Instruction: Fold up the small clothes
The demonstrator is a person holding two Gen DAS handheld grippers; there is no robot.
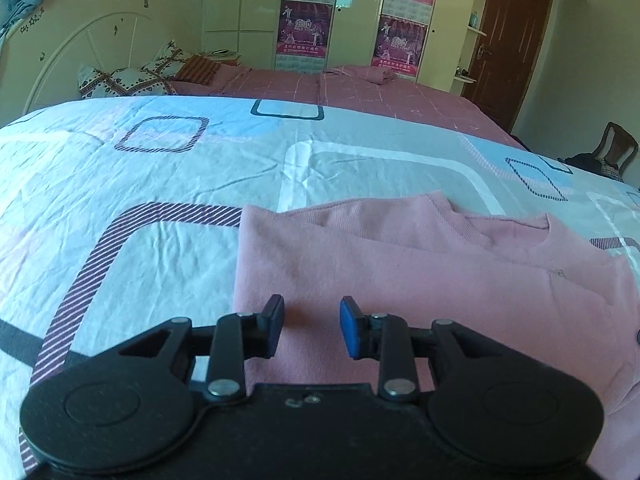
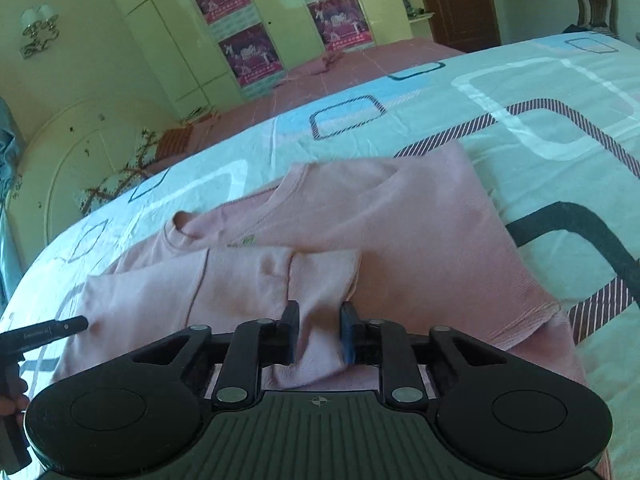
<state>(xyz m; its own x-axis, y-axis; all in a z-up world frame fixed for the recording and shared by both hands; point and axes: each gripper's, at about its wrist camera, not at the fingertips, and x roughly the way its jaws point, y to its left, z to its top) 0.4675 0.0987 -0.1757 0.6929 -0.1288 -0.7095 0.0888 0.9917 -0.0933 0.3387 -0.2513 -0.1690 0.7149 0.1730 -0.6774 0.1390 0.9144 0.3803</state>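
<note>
A small pink sweater lies flat on a patterned bedsheet, one side folded in over its body. My left gripper is open and empty, hovering just over the sweater's near left part. In the right wrist view the sweater has a sleeve folded across it. My right gripper is shut on the sleeve's cuff end, holding it over the sweater's body. The left gripper's finger shows at the left edge, touching the sweater.
The bed carries a pink quilt and pillows by a white headboard. Wardrobes with posters and a brown door stand behind. A chair stands at right.
</note>
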